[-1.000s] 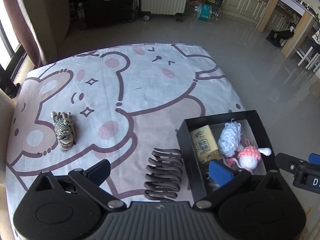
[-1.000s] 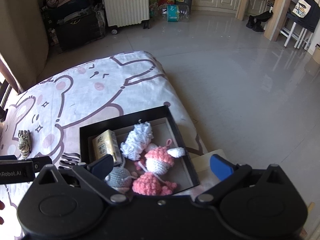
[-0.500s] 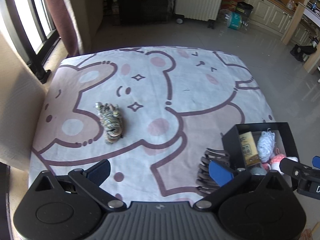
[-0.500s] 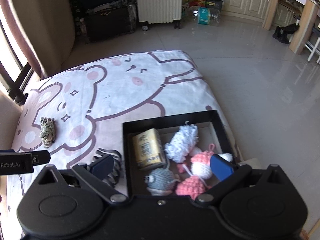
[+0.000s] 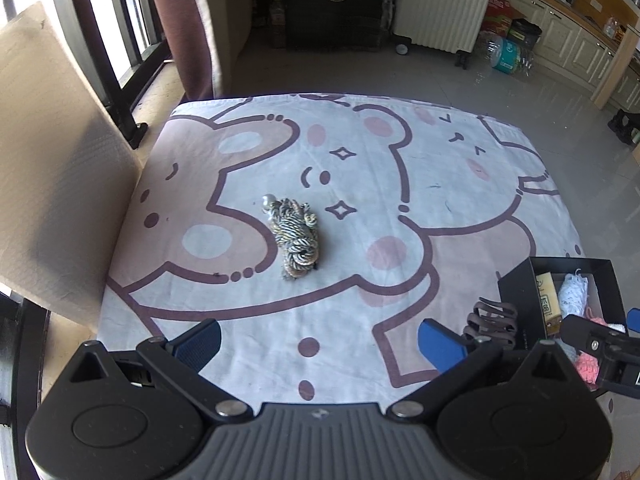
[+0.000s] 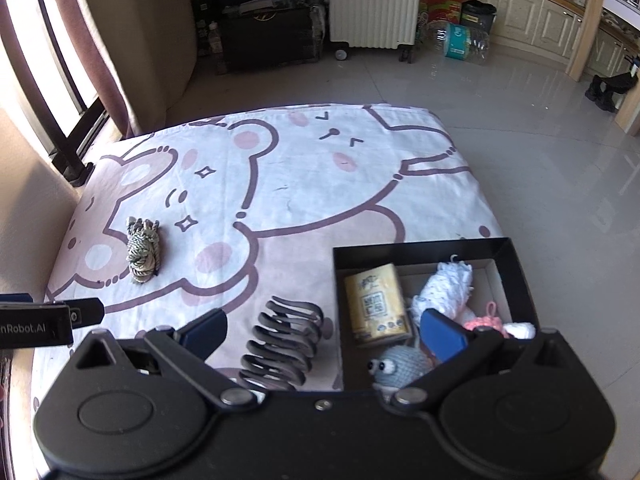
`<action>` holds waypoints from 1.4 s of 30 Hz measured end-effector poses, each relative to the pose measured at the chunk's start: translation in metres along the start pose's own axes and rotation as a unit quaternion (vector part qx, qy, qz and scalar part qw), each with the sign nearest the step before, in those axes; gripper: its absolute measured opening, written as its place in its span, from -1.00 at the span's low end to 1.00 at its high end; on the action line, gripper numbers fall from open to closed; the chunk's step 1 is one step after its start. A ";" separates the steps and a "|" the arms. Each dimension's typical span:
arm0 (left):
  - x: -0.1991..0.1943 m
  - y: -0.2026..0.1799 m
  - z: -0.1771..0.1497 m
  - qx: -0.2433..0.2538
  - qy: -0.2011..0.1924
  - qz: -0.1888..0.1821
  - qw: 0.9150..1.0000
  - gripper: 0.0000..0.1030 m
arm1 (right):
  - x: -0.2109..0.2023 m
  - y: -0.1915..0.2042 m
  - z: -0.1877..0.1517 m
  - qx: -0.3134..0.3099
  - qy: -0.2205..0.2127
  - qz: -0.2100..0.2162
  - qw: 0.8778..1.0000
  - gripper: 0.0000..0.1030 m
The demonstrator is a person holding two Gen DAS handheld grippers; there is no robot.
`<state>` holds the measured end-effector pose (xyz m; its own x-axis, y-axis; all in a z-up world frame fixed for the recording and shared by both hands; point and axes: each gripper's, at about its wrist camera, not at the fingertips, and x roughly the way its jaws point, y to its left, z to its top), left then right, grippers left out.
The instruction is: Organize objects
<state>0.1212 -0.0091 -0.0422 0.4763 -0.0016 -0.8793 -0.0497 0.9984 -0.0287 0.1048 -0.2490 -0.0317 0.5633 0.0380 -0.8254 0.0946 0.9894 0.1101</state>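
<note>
A coiled grey-and-gold rope bundle (image 5: 296, 238) lies on the cartoon-bear sheet (image 5: 360, 184), straight ahead of my open, empty left gripper (image 5: 320, 342); it also shows in the right wrist view (image 6: 143, 251). A brown hair claw clip (image 6: 284, 346) lies beside the black box (image 6: 424, 246), between the fingers of my open, empty right gripper (image 6: 326, 332). The clip (image 5: 490, 322) and the box (image 5: 516, 296) show at the right in the left wrist view. The box holds a yellow packet (image 6: 376, 300), white yarn (image 6: 448, 290), a pink crochet toy (image 6: 486, 322) and a grey crochet toy (image 6: 400, 368).
A beige chair back (image 5: 52, 168) stands at the sheet's left edge. Beyond the far edge are a curtain (image 5: 180, 24), a black case (image 5: 336, 16) and a white radiator (image 5: 440, 4). Glossy floor (image 6: 540, 140) lies to the right.
My left gripper swung left, so the rope bundle moved from the far left to the middle of its view. My right gripper also swung left, bringing the hair clip between its fingers.
</note>
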 end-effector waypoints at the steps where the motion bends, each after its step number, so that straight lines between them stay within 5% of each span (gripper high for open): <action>1: 0.000 0.002 0.000 -0.002 0.000 0.001 1.000 1.00 | 0.000 0.003 0.000 -0.001 0.000 0.003 1.000 1.00; 42: 0.039 0.021 0.007 -0.031 -0.041 -0.006 0.999 1.00 | 0.042 0.025 0.003 -0.016 0.004 0.025 1.000 1.00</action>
<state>0.1449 0.0126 -0.0735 0.5471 -0.0059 -0.8370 -0.0960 0.9929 -0.0698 0.1334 -0.2233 -0.0617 0.5602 0.0895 -0.8235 0.0400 0.9901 0.1348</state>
